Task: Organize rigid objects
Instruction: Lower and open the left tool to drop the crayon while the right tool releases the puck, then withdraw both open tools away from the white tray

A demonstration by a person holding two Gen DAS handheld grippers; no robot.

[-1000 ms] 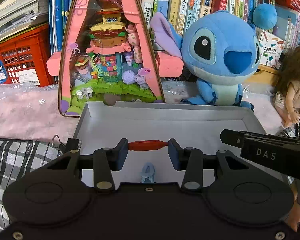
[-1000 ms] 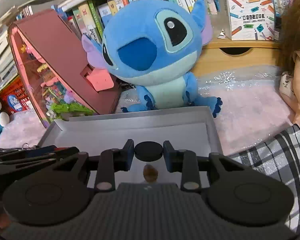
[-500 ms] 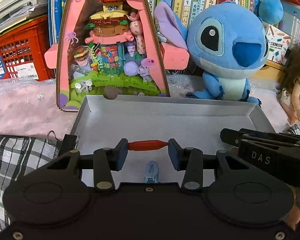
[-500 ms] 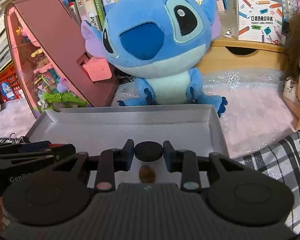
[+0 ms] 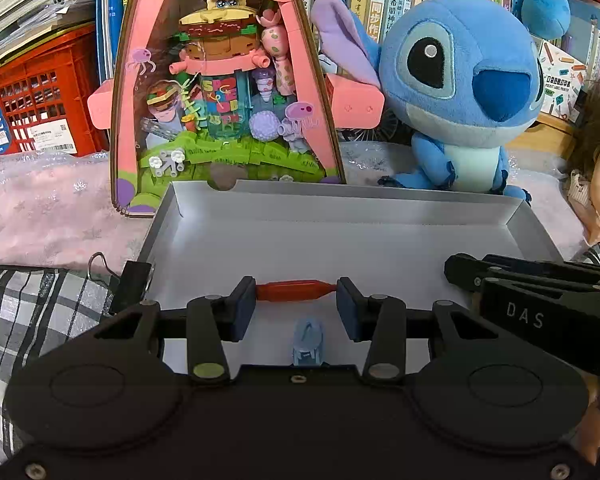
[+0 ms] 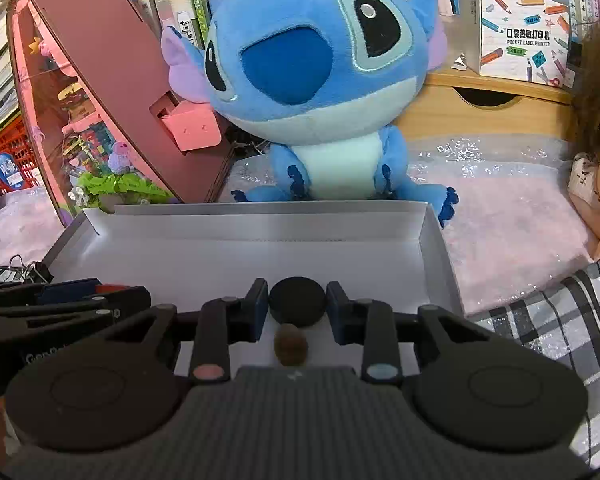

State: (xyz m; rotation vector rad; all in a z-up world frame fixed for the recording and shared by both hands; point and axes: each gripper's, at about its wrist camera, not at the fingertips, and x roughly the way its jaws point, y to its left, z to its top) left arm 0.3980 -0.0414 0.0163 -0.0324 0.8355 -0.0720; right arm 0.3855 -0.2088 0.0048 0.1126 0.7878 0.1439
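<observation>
My left gripper is shut on a small red rod-shaped piece, held crosswise over the near part of a shallow grey box lid. A little blue toy piece lies in the lid just below that rod. In the right wrist view my right gripper is shut on a black round disc, also over the lid near its front right. A small brown lump sits under the disc. Each gripper shows at the edge of the other's view, the right gripper and the left gripper.
Behind the lid stand a blue plush toy and a pink triangular display case of building-brick figures. A doll sits at the right, a red crate at the left. Checked cloth lies beside the lid, with a binder clip.
Both views have tipped slightly, so the lid and the toys behind it sit lower and closer in frame. Both grips are unchanged.
</observation>
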